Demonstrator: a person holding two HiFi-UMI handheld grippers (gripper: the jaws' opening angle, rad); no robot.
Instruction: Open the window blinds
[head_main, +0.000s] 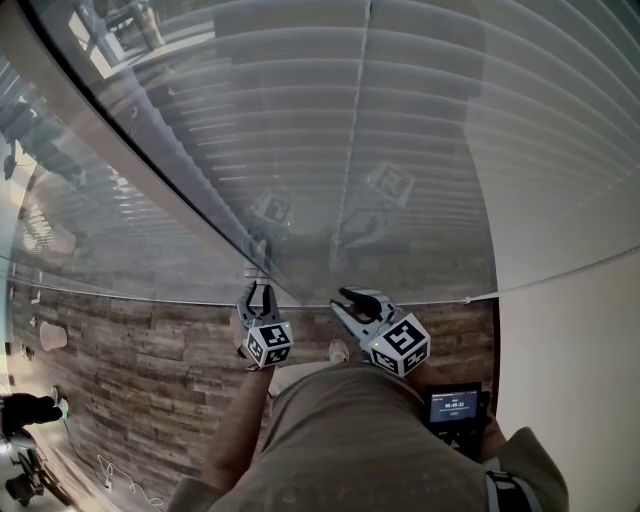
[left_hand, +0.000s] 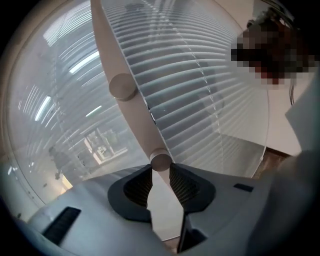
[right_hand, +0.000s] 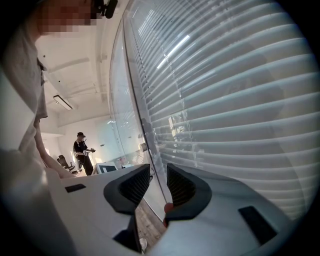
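Blinds: the blinds (head_main: 400, 130) hang in front of us behind a glass pane (head_main: 150, 200), filling the upper part of the head view; the slats lie close over one another and we judge them still largely shut
Control: a beige post (left_hand: 107, 50) runs up the left edge of the slats and carries two round knobs; the lower knob (left_hand: 161, 161) is the one in hand, while the upper knob (left_hand: 122, 86) sits higher on the same post, untouched
Left gripper: the left gripper (left_hand: 161, 169) has its two fingertips closed on the lower knob, one on either side, holding it only at the very tips
Right gripper: the right gripper (right_hand: 158, 172) waits just beside the glass with its jaws apart and nothing between them
Step in hand: we take it to be twisting the lower knob to tilt the slats
Slat angle: through the reflections in the glass it is hard to read, so they may already be partly tilted
Risk, slip: so shallow a hold could roll off the smooth round knob, leaving the slats as they are
Risk, wrong way: turning against the stop would strain the knob and open nothing
Risk, glass: a slipped jaw could knock the pane
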